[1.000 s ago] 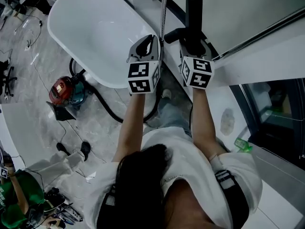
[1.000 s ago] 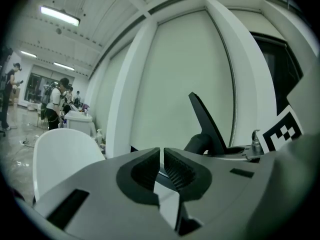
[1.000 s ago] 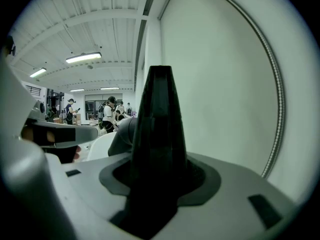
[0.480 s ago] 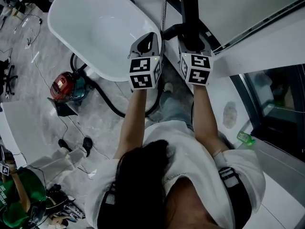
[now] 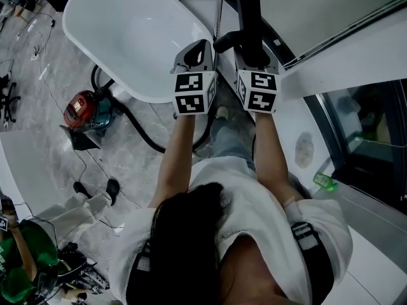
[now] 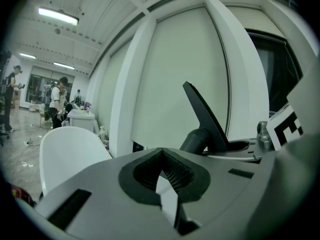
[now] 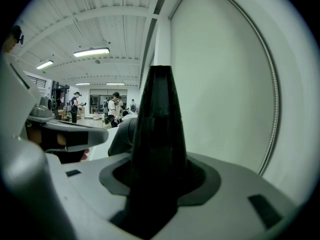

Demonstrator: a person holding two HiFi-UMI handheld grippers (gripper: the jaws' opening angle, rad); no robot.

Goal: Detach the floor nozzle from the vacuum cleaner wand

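Nozzle: You hold the black floor nozzle point(image 5: 249, 18) upright just off the right rim of the white tub point(image 5: 127, 37), with its round neck jutting toward the tub.
Right claw: Your right gripper point(image 5: 255, 59) is clamped on the nozzle's lower body, jaws spread wide around it.
Left claw: Your left gripper point(image 5: 198, 54) sits between the nozzle and the tub, clenched with its ribbed pads together.
Tube: A thin metal tube point(image 5: 217, 18) runs up from beside the left gripper along the tub's right edge. Whether the claw touches it cannot be told.
Floor: Pale, marbled grey tiles point(image 5: 44, 75) lie under and around the tub.
Room: White wall panels point(image 5: 331, 5) stand to the right of the tub, with a dark window point(image 5: 375, 145) beyond them. Strip lights point(image 7: 93, 52) hang from a ribbed ceiling.
In the way: A red vacuum canister point(image 5: 81, 117) stands at the tub's near-left side. Its black hose point(image 5: 143, 138) curls across the floor below the tub toward your feet.
Around: A green bottle point(image 5: 324, 182) lies well to the right of the tub. A person in green point(image 5: 19, 259) is well below the tub at the picture's lower left, and other people point(image 7: 115, 109) stand far down the hall.
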